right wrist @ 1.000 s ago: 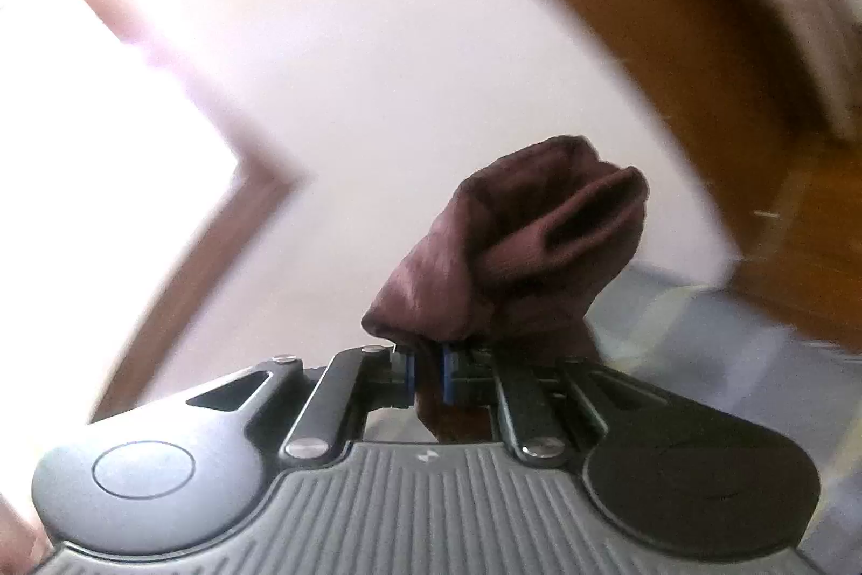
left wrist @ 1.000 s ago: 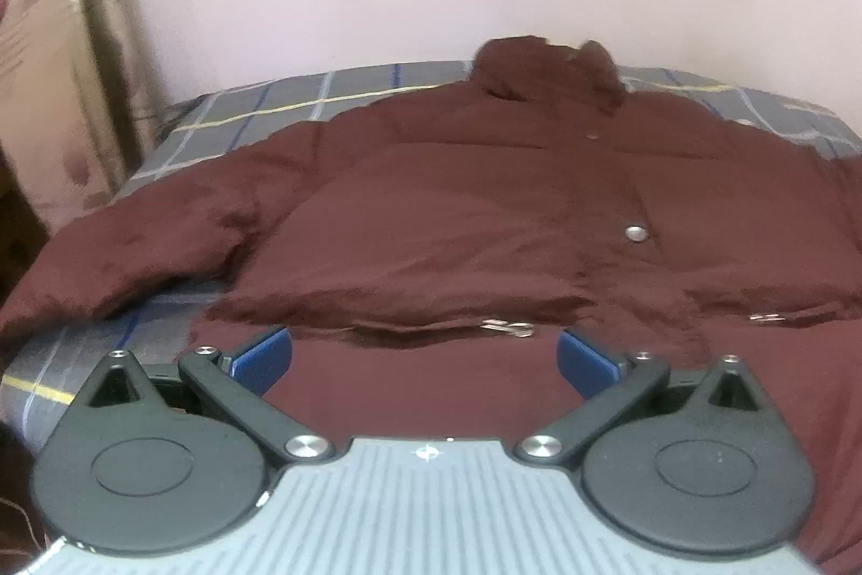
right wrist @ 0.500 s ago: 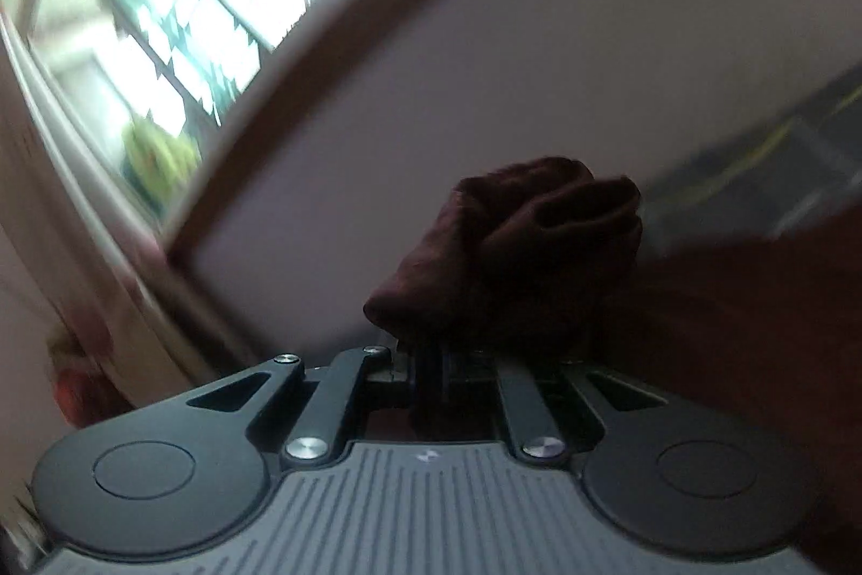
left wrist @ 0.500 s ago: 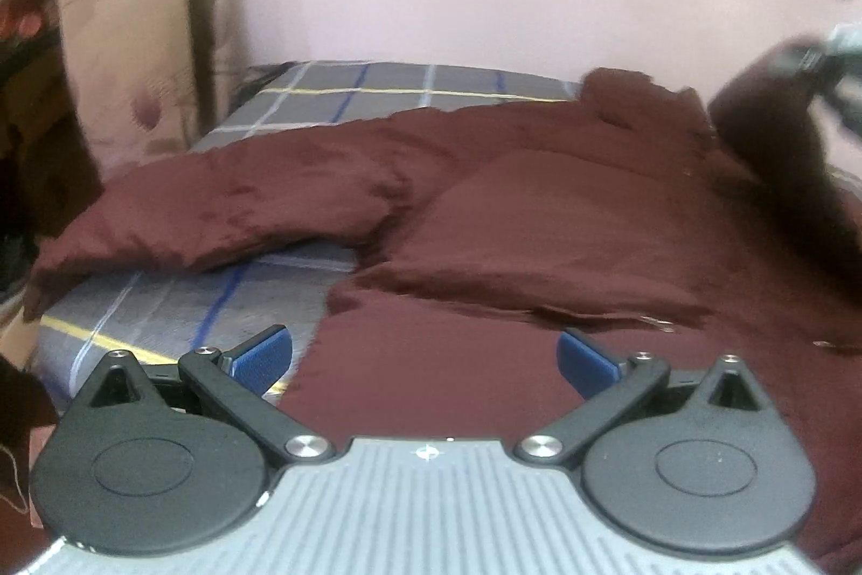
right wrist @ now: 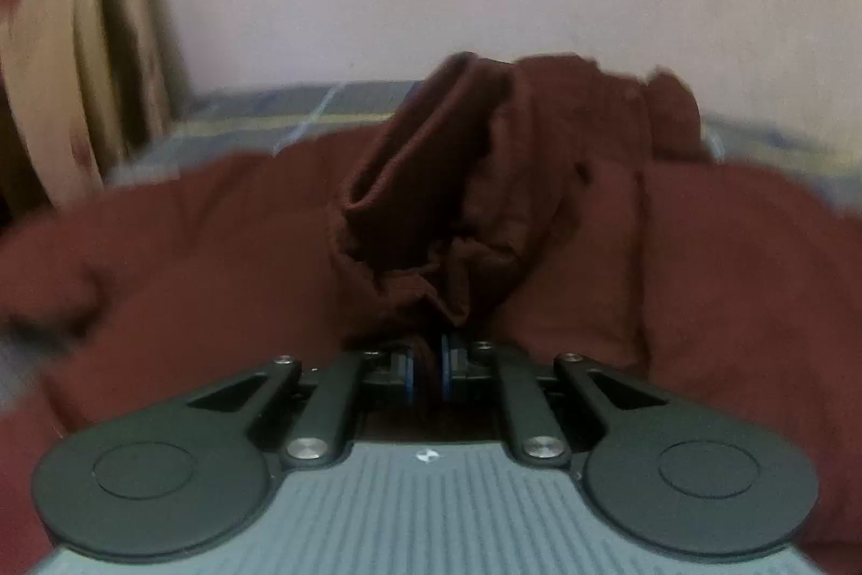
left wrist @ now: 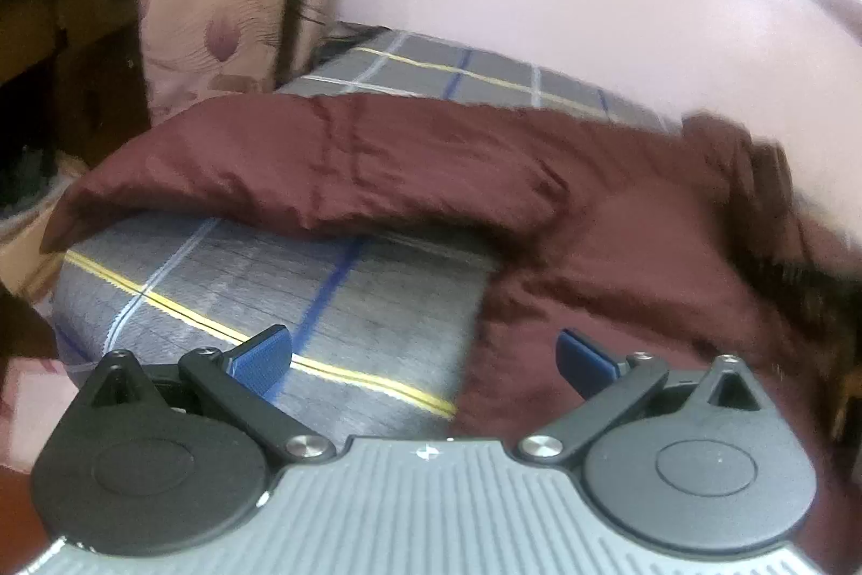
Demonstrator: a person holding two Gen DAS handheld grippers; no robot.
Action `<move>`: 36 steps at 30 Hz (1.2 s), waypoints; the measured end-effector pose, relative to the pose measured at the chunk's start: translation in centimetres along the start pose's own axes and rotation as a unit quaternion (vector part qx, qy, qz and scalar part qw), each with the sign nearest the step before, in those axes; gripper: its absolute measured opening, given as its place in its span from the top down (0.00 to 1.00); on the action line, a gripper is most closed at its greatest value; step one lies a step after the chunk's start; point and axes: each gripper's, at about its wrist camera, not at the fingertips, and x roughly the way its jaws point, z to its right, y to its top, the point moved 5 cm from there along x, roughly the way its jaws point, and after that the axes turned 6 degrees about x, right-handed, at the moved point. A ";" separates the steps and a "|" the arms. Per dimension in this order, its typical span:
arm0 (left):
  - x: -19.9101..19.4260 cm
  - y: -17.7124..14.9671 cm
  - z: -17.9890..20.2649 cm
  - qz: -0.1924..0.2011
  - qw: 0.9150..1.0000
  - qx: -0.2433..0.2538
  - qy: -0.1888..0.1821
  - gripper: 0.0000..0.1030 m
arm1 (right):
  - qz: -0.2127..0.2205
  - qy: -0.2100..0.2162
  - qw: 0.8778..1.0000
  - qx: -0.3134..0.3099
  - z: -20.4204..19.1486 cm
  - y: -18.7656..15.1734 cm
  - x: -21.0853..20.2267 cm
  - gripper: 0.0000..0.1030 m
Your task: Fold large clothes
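Now right gripper [right wrist: 425, 373] jaws clamped on maroon jacket [right wrist: 485, 198] fabric, left gripper [left wrist: 423, 357] jaws apart above plaid bed [left wrist: 269, 284], jacket's side edge between them.

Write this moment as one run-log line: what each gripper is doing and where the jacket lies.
left gripper: open, empty, over plaid bedsheet | right gripper: shut on maroon jacket sleeve cuff | jacket: spread on bed

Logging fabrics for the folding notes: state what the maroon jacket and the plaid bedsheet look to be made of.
Maroon jacket: looks like a thin synthetic shell, perhaps nylon, padded; it has a slight sheen, fine crinkles and puffy sleeves. The sleeve cuff pinched in the right gripper looks matte, maybe knit, though blur leaves that open. Plaid bedsheet: matte woven cloth, probably cotton, with no shine.
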 end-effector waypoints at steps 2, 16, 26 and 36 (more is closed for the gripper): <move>0.1 0.3 -1.4 0.007 1.000 -0.016 0.000 0.00 | 0.003 -0.036 0.997 -0.067 -1.8 -0.5 0.3 0.87; 4.0 0.6 -18.4 0.007 0.955 -0.295 -0.033 0.13 | 0.114 0.032 0.991 -0.068 -3.5 -1.5 -11.2 0.33; 7.6 4.5 -22.9 0.007 0.944 -0.328 -0.028 0.64 | 0.115 0.020 0.992 -0.052 -0.5 -6.0 -18.0 0.33; 0.6 13.2 -11.8 0.147 0.970 -0.194 -0.003 0.90 | 0.157 -0.019 0.987 0.037 5.0 -7.4 -23.3 0.33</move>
